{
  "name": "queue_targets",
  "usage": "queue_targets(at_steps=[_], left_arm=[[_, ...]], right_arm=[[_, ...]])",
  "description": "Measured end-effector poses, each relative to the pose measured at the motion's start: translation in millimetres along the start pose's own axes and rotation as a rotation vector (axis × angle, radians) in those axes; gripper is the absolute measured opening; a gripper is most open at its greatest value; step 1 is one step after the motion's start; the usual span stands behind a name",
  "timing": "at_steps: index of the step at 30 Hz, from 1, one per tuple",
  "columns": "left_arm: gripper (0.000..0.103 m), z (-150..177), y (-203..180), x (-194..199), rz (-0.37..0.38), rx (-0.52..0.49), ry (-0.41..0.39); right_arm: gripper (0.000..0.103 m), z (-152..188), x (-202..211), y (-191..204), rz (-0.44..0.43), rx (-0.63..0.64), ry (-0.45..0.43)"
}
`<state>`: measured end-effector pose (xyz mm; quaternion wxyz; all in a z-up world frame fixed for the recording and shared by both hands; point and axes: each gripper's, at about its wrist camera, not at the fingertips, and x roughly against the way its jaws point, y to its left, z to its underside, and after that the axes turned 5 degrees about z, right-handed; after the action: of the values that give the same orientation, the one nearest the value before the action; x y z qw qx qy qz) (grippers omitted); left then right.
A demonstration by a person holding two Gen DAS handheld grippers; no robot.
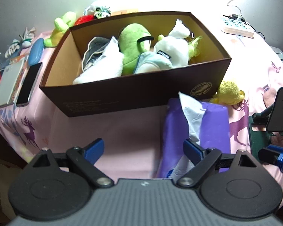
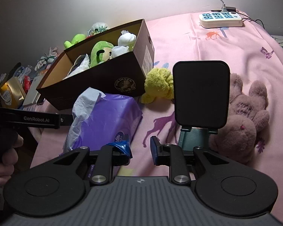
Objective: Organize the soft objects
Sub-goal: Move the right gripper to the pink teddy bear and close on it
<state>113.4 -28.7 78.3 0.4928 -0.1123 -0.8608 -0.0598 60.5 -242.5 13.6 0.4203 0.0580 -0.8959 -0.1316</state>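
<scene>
Gaping left gripper (image 1: 144, 148): its jaws are standing wide apart with nothing between them; it is hovering over the pink sheet (image 1: 126, 131) in front of the box, and its right-hand finger is overlapping the tissue pack's white paper, though contact cannot be told.
Right gripper (image 2: 140, 149): its jaws are sitting drawn nearly together, leaving only a narrow gap, and they are gripping nothing; it is pointing down between the tissue pack and the phone stand.
Brown box (image 1: 113, 96): it is sitting open on the sheet and is holding soft things side by side, among them a green plush (image 1: 134, 43) and a white plush (image 1: 171, 47).
Yellow plush (image 2: 158, 86): it is lying outside, against the box's near corner, just beside the phone stand (image 2: 201, 94).
Mauve bear (image 2: 243, 116): it is lying on the sheet to the right of the stand, partly hidden behind it.
Purple tissue pack (image 2: 111, 116): it is lying in front of the box, with white paper sticking up.
Hand (image 2: 5, 162): it is gripping the left gripper's handle at the right wrist view's left edge.
Power strip (image 2: 220, 18): it is resting at the sheet's far edge with a cable plugged in.
</scene>
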Motion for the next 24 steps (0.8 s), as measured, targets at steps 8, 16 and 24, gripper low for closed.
queue_targets(at_steps=[8, 16, 24], left_arm=[[0.09, -4.0, -37.8, 5.3, -0.027, 0.035, -0.018], [0.09, -3.1, -75.6, 0.2, -0.033, 0.025, -0.007], [0.09, -0.4, -113.0, -5.9, 0.0, -0.028, 0.014]], right_arm=[[0.005, -3.3, 2.2, -36.4, -0.053, 0.018, 0.043], [0.006, -3.5, 13.2, -72.9, -0.099, 0.002, 0.045], [0.007, -2.2, 33.6, -114.7, -0.122, -0.064, 0.022]])
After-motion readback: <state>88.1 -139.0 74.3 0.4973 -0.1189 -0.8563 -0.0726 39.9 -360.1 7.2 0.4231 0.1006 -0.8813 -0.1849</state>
